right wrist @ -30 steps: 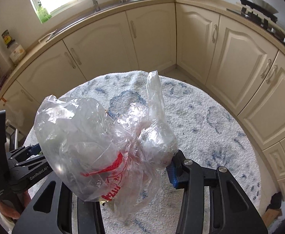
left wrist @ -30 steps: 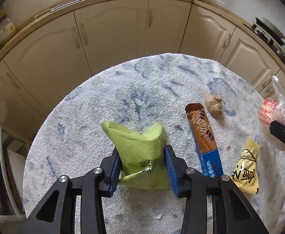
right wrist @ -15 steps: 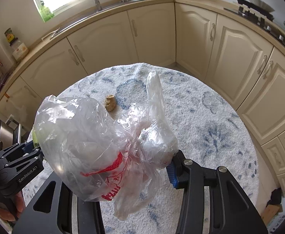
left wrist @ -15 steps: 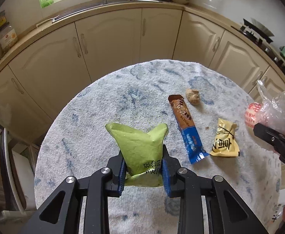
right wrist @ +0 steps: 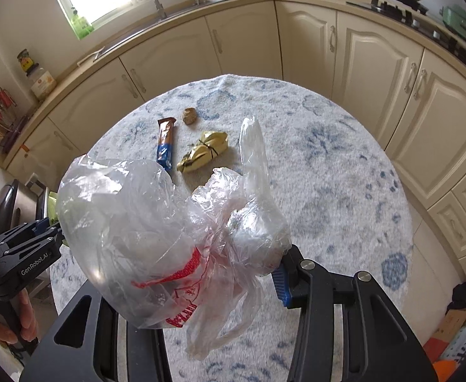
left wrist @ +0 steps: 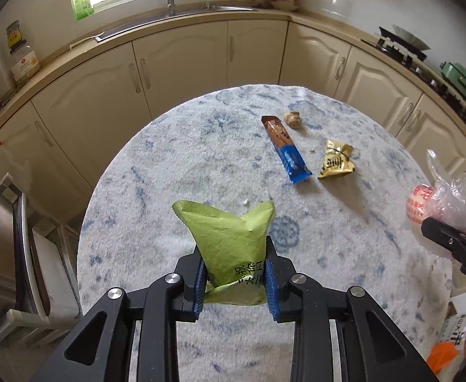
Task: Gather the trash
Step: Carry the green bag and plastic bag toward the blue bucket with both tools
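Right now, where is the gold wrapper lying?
The gold wrapper lies on the round table, right of centre in the left wrist view, just right of the brown-and-blue bar wrapper and nearer than the small brown lump.

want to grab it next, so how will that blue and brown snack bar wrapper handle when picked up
The blue and brown snack bar wrapper lies flat on the table cover, so it is probably empty, light and floppy. Its film looks glossy, so it may slip between the jaws. Lying that flat on soft cloth, an edge may be hard to catch.
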Demonstrator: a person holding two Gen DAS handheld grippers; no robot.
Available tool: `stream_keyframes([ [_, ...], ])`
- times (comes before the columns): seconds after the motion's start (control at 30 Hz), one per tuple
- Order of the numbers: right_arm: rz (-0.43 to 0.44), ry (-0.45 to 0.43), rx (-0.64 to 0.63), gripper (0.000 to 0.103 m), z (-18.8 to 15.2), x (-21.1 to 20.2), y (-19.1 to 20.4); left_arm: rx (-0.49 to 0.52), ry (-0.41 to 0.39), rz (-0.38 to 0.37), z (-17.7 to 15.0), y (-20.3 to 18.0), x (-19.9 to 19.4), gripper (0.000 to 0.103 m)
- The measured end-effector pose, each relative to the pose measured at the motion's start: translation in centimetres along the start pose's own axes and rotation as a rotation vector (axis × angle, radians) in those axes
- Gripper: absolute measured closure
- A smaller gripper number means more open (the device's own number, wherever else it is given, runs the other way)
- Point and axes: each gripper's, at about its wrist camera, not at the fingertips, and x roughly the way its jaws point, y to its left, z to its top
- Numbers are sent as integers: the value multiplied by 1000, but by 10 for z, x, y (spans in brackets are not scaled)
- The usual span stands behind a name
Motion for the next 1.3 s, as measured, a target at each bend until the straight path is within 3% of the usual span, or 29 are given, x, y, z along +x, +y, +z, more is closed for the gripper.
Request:
stream_keyframes([
  [0.33,-8,-18,63,59,-61,-42,-25,86,-15,-58,-59,-38,-47,76],
  [0.67,-56,-58,203,59,-114,-80,-83,207,-18,-149,-95,-102,-67,76],
  [1.0,-161,-85,391,59,-172,-120,-168,400,2,-268,-109,-211,-60,76],
  [1.3,-262,-96,593,59,-230,-147,-254,602,76,-334,-135,-328,-22,76],
])
